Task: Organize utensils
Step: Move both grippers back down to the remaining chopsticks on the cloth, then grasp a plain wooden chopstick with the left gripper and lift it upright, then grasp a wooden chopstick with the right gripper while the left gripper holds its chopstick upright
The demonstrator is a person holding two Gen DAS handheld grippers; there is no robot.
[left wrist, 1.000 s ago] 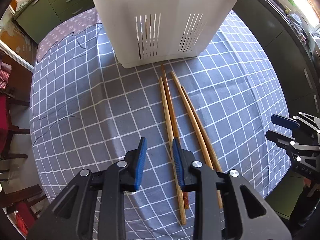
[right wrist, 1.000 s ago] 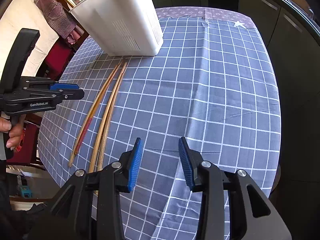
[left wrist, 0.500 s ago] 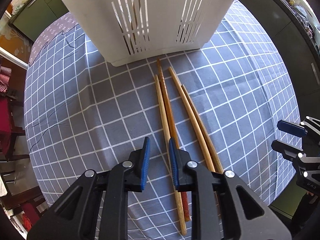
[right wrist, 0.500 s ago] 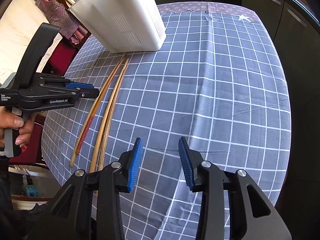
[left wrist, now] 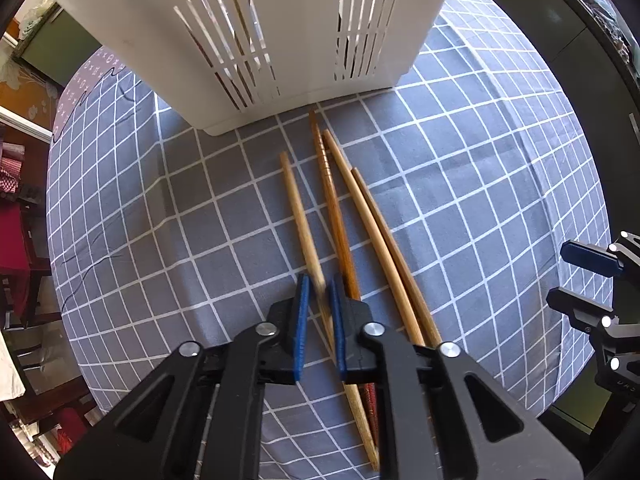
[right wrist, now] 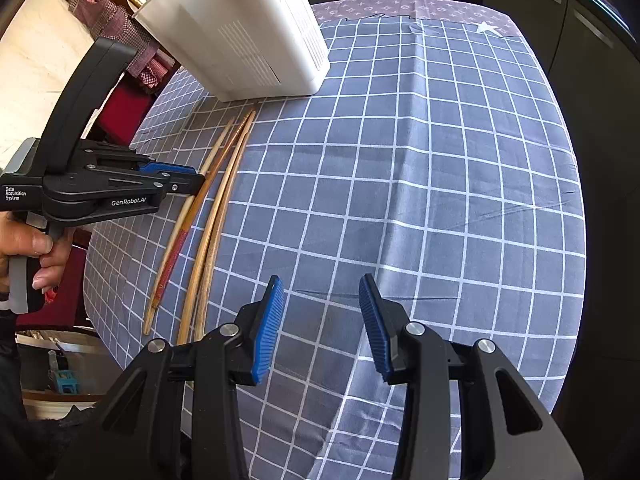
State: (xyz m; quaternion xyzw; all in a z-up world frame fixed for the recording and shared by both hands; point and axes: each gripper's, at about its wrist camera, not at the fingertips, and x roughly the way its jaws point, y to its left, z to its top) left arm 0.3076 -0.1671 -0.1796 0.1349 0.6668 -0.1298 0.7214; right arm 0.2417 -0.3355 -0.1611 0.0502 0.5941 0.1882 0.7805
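Observation:
Several wooden chopsticks lie on the checked tablecloth in front of a white slotted utensil holder. My left gripper is shut on the leftmost light chopstick, whose tip has swung left, apart from the others. A darker chopstick and two light ones lie just to its right. In the right wrist view the left gripper sits over the chopsticks, with the holder behind. My right gripper is open and empty above bare cloth, and it also shows in the left wrist view.
The blue-grey checked tablecloth covers a round table. Dark green cabinets stand close on the right. Red chairs stand at the table's left edge. Utensils show through the holder's slots.
My left gripper has come down and forward and closed on the leftmost chopstick, which has shifted left away from the others. The right gripper has stayed open and nearly still.

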